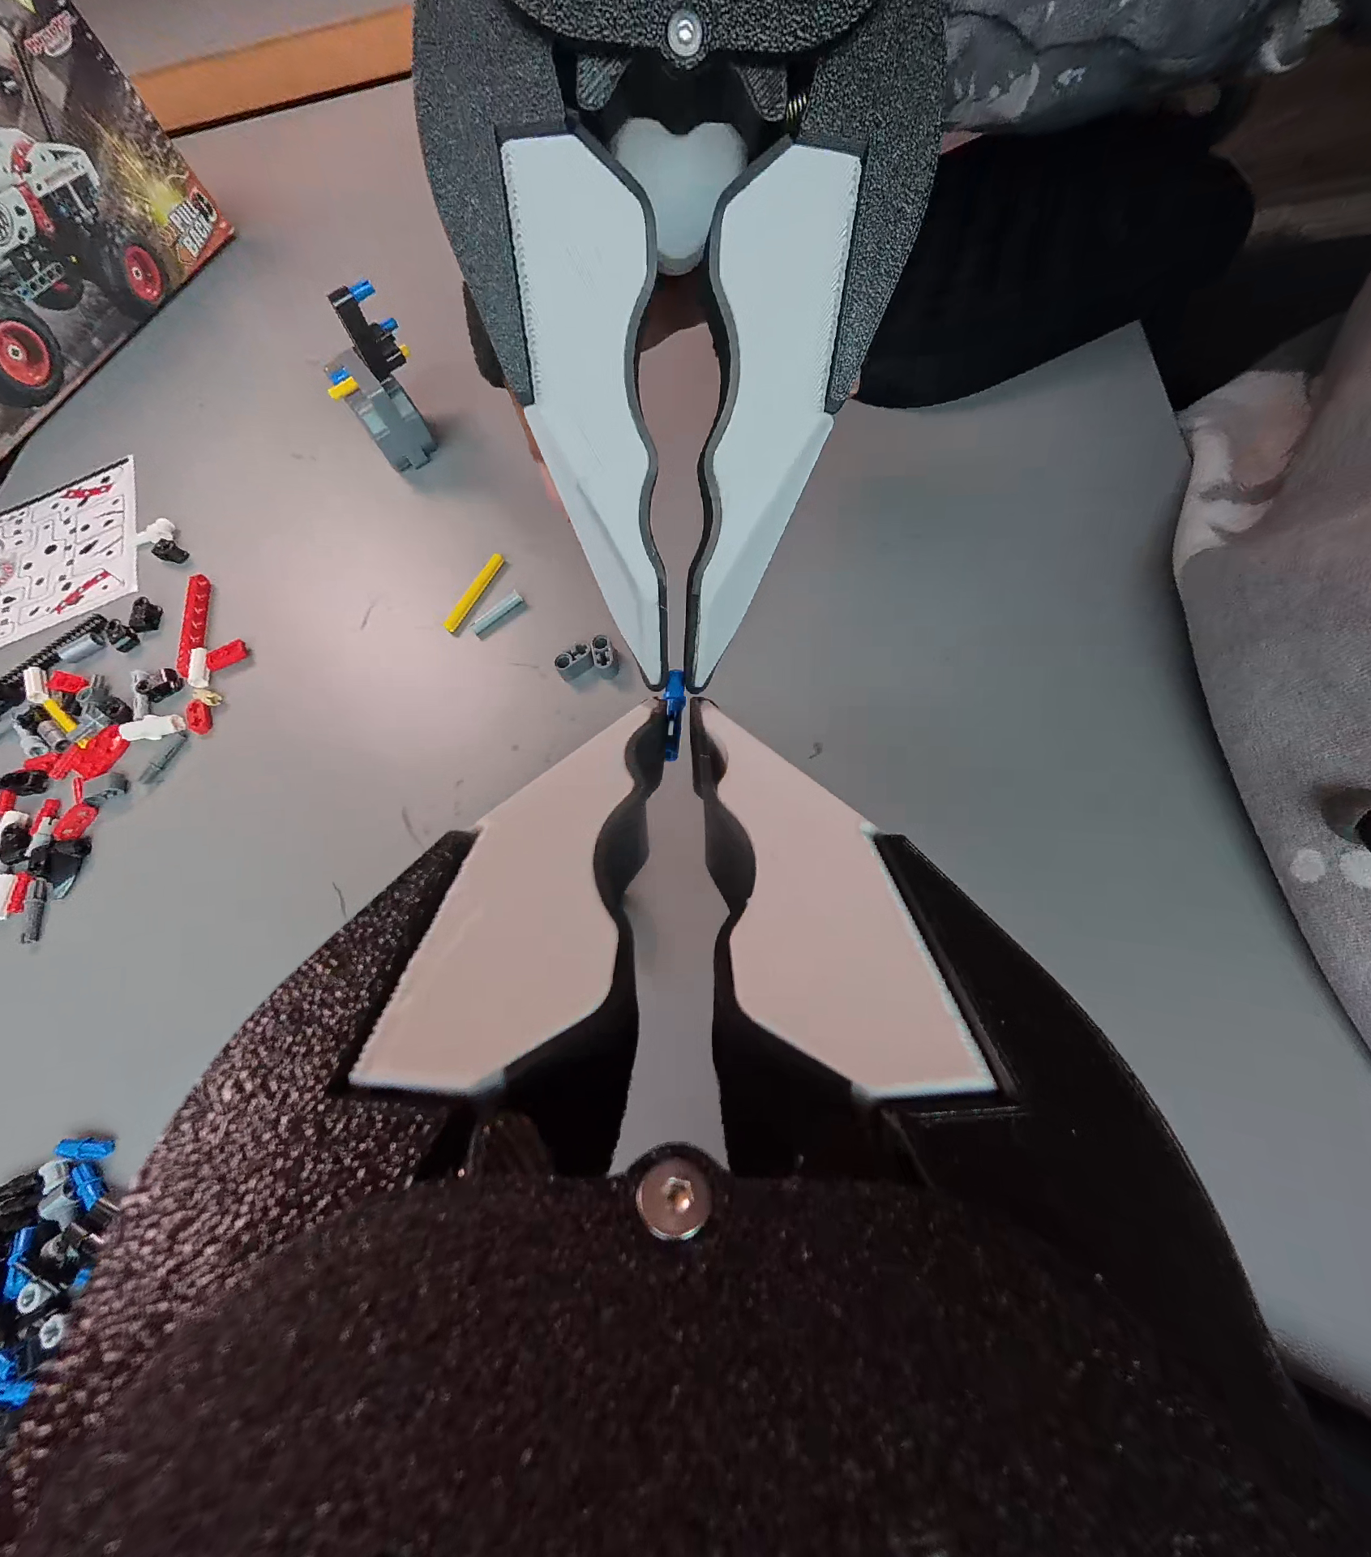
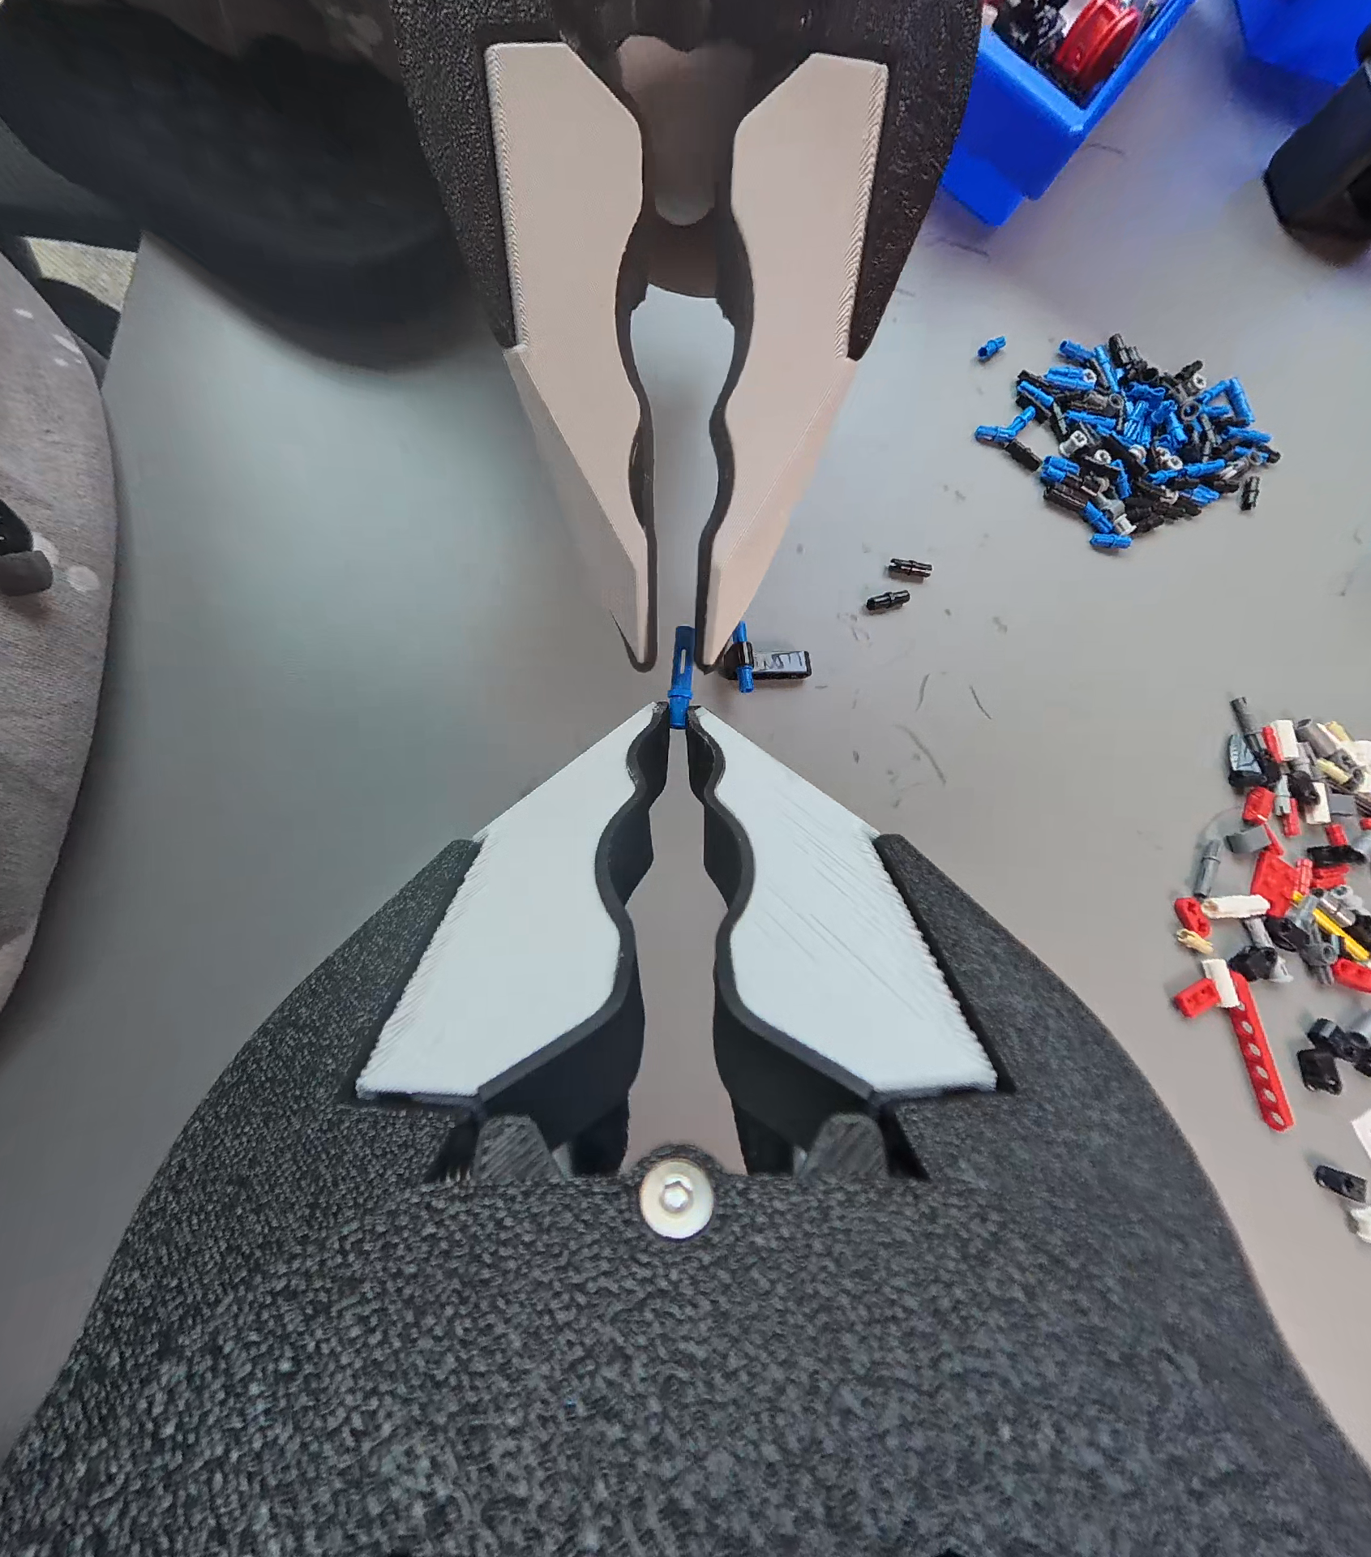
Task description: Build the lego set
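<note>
The two grippers meet tip to tip above the grey table [image 1: 960, 590]. My right gripper [image 2: 677, 714] is shut on the near end of a small blue pin [image 2: 679, 674], which points forward. My left gripper [image 1: 673, 706] is slightly open, its tips on either side of the pin's free end [image 1: 672, 733] with a small gap on each side. In the left wrist view the right gripper [image 1: 673, 681] comes in from the top. In the right wrist view the left gripper [image 2: 679, 661] does. A partial build [image 1: 378, 379] of grey and black parts with blue pins stands behind on the left.
A black piece with a blue pin [image 2: 774, 664] lies just right of the tips. A blue-and-black pin pile [image 2: 1128, 446], a mixed parts pile [image 2: 1330, 893], a yellow axle [image 1: 475, 592], a grey connector [image 1: 587, 659], a sticker sheet [image 1: 16, 564], the set's box [image 1: 16, 236] and a blue bin [image 2: 1035, 109] surround. My two grippers' fingertips are within a few centimetres of each other. Between my right fingertips and the partial build [image 1: 378, 379] there is roughly 20 cm.
</note>
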